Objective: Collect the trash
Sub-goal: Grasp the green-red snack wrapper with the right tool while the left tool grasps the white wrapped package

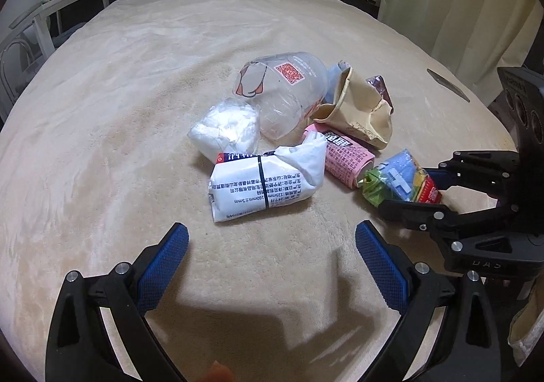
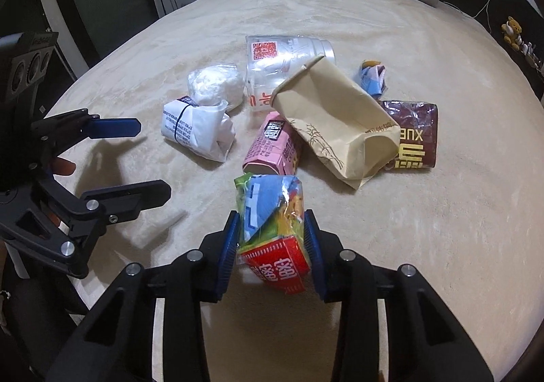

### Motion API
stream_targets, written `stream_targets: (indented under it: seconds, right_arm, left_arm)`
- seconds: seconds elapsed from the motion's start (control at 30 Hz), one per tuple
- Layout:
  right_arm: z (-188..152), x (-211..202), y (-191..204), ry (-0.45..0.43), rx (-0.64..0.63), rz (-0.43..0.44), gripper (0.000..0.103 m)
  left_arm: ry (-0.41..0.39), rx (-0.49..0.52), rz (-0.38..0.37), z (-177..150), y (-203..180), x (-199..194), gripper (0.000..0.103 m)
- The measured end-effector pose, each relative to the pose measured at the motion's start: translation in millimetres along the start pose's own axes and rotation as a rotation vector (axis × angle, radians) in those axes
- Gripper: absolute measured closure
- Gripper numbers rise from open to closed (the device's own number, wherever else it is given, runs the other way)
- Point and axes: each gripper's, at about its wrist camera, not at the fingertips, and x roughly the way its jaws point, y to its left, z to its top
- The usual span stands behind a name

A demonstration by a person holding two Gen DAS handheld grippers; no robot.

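Collection is judged to be at its start: no bin or bag is seen, and nearly all the trash lies on the bed [image 2: 408,212]. Places are given from the clear bottle [image 2: 285,66], as the right wrist view shows them. The paper bag [image 2: 333,130] leans against it on the near right. The white pack [image 2: 197,130] lies to its near left, the tissue wad [image 2: 217,84] just left, the pink carton [image 2: 272,147] just in front. The snack wrapper [image 2: 272,225], nearest the camera, is clenched between the pads of the right gripper [image 2: 272,242]. The left gripper [image 1: 272,246] is released, holding nothing. All other items remain to be collected.
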Motion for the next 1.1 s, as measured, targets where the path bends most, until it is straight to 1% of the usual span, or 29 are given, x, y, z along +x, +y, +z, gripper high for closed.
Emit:
stream_targets:
  seconds: [0.13,0.3,0.4,0.5,0.73,0.83,0.87,0.9,1.0,1.1]
  right_arm:
    - [-4.5,-15.6,-5.6,-0.039,0.033,0.009,0.065]
    - [-17.6,-30.7,-7.0,-0.062,0.051,0.012,0.065]
    - [-23.6,-35.5,-6.3,-0.066,0.047,0.008,0.065]
    - [-27.4,-38.5,-7.8,-0.07,0.051,0.011,0.065]
    - [-28.4,-43.2,-19.6,-0.08,0.068,-0.002,0.065]
    - [-26.4,-44.1,-27.4,-0.083,0.079,-0.007,0.065]
    - [-25.8,-44.4,-29.3,-0.084,0.081,-0.01,0.065]
    - [-25.2,-44.3,-31.2,-0.085,0.084,-0.01,0.065]
    - [-23.4,-43.2,-33.5,-0.087,0.089,-0.012,0.065]
    - [-22.3,-43.5,-32.4,-0.091,0.087,-0.011,0.065]
  left_arm:
    - [0.001,-0.039,-0.005,2.0,5.1,1.4,0.006]
    - [-0.018,-0.089,-0.005,2.9,11.3,0.2,0.007]
    - [-0.018,-0.13,-0.031,5.0,13.9,1.7,0.007]
    - [-0.007,-0.133,-0.041,6.9,11.7,7.0,0.007]
    - [0.003,-0.152,-0.016,18.9,16.4,23.4,0.008]
    - [0.005,-0.156,-0.042,24.1,16.6,29.0,0.008]
    - [0.003,-0.148,-0.051,25.0,15.6,30.1,0.015]
    - [0.009,-0.14,-0.054,26.5,13.6,32.5,0.024]
    - [0.012,-0.103,-0.054,27.9,7.3,35.7,0.025]
    - [0.014,-0.095,-0.07,27.8,5.0,32.9,0.026]
